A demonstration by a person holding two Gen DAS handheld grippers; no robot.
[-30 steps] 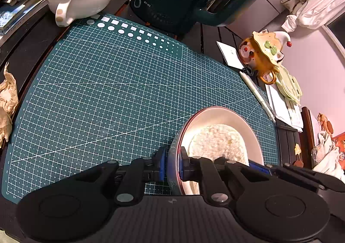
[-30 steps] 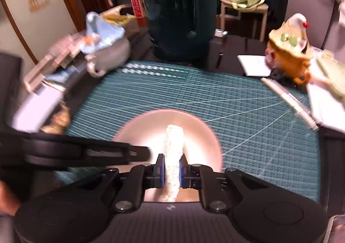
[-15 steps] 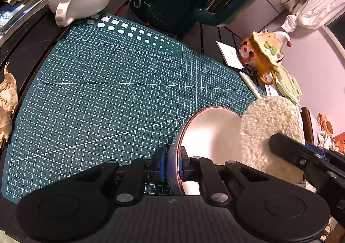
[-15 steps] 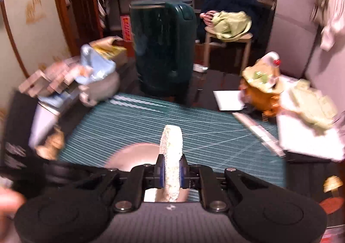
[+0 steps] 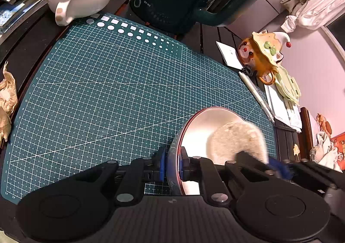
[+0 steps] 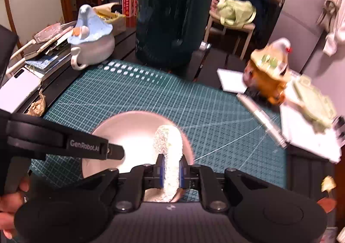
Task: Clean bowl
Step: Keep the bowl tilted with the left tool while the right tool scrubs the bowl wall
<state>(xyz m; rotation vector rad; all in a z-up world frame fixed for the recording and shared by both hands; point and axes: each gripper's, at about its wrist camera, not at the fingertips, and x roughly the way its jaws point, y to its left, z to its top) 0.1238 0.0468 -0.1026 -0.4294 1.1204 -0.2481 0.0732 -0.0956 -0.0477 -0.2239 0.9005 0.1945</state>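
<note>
Half a second ago lifted clear at the rim, the sponge (image 5: 237, 141) is back down inside the bowl (image 5: 202, 120). Left gripper (image 5: 171, 164) pinches the thin metal rim; right gripper (image 6: 171, 170) clamps the porous disc. Wiping is underway; next, sweep toward twelve o'clock. Beyond, the gridded cutting mat (image 5: 107, 92).
</note>
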